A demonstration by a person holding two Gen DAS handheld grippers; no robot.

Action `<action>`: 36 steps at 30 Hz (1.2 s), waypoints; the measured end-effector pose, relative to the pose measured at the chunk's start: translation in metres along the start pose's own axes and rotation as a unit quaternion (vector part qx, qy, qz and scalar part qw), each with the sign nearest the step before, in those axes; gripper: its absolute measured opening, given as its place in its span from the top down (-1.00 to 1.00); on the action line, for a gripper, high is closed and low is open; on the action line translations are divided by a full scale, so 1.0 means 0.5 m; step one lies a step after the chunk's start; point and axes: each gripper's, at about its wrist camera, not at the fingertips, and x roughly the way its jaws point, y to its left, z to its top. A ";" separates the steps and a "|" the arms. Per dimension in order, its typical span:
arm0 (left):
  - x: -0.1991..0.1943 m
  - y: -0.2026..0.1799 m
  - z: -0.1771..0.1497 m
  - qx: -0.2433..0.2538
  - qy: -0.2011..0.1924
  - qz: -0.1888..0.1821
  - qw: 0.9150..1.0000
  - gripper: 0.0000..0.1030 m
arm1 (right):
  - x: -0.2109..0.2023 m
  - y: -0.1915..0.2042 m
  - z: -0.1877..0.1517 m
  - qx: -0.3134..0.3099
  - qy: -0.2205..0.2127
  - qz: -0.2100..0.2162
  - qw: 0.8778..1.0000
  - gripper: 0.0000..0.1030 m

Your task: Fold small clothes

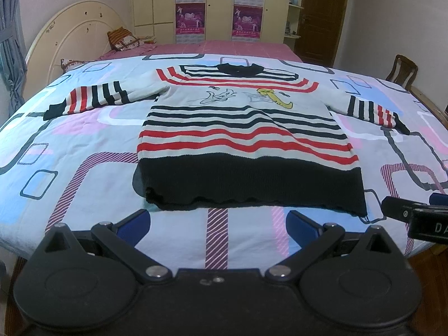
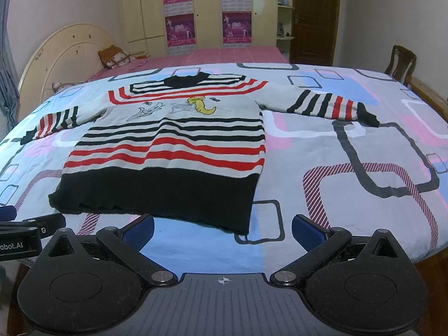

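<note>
Both views low, facing sweater (image 1: 246,137)

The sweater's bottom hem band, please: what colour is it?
Solid black hem band, clearest in the left wrist view.

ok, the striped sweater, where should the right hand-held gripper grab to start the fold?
Probably the right sleeve's black cuff, approached from the outer right side. The sweater lies flat on the quilt with both sleeves spread wide, so the cuff is a free end. The right hand-held gripper is open, hovering short of the hem.

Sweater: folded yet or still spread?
Spread. The sweater lies flat on the quilt, both sleeves out sideways, hem unfolded, no tongs touching it.
</note>
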 end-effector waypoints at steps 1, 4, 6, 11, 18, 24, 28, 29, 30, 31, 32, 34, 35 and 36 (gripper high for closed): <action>-0.001 0.001 0.005 0.000 0.001 0.000 1.000 -1.00 | 0.000 0.000 0.000 0.000 0.000 0.000 1.000 -1.00; -0.001 0.001 0.007 -0.001 0.001 0.000 1.000 -1.00 | 0.000 0.000 0.000 0.000 0.000 0.000 1.000 -1.00; 0.000 0.001 0.008 -0.001 0.002 0.000 1.000 -1.00 | 0.001 -0.001 0.000 0.000 0.001 0.001 1.000 -1.00; 0.000 -0.001 0.011 -0.002 0.003 0.002 1.000 -1.00 | 0.001 -0.001 0.001 -0.001 0.001 0.001 1.000 -1.00; 0.001 -0.001 0.011 -0.001 0.004 0.002 1.000 -1.00 | 0.002 -0.001 0.002 -0.001 0.001 0.001 1.000 -1.00; 0.000 -0.001 0.012 -0.001 0.005 0.001 1.000 -1.00 | 0.003 -0.001 0.003 0.000 0.001 0.002 1.000 -1.00; 0.000 -0.002 0.012 -0.001 0.005 0.001 1.000 -1.00 | 0.003 -0.001 0.003 -0.001 0.001 0.002 1.000 -1.00; 0.000 -0.002 0.012 -0.001 0.005 0.002 1.000 -1.00 | 0.003 0.000 0.003 -0.001 0.001 0.002 1.000 -1.00; 0.000 -0.002 0.012 -0.002 0.005 0.002 1.000 -1.00 | 0.003 0.000 0.003 -0.001 0.002 0.001 1.000 -1.00; 0.000 -0.001 0.012 -0.002 0.006 0.001 1.000 -1.00 | 0.003 0.000 0.003 -0.001 0.002 0.002 1.000 -1.00; 0.000 0.000 0.012 -0.003 0.006 0.001 1.000 -1.00 | 0.003 0.000 0.003 -0.001 0.002 0.002 1.000 -1.00; -0.001 0.002 0.012 -0.003 0.006 0.001 1.000 -1.00 | 0.007 0.003 0.002 -0.003 0.002 0.002 1.000 -1.00; 0.000 0.003 0.012 -0.004 0.006 0.001 1.000 -1.00 | 0.007 0.003 0.002 -0.003 0.003 0.002 1.000 -1.00; -0.001 0.005 0.012 -0.004 0.006 0.001 1.000 -1.00 | 0.007 0.005 0.002 -0.003 0.003 0.002 1.000 -1.00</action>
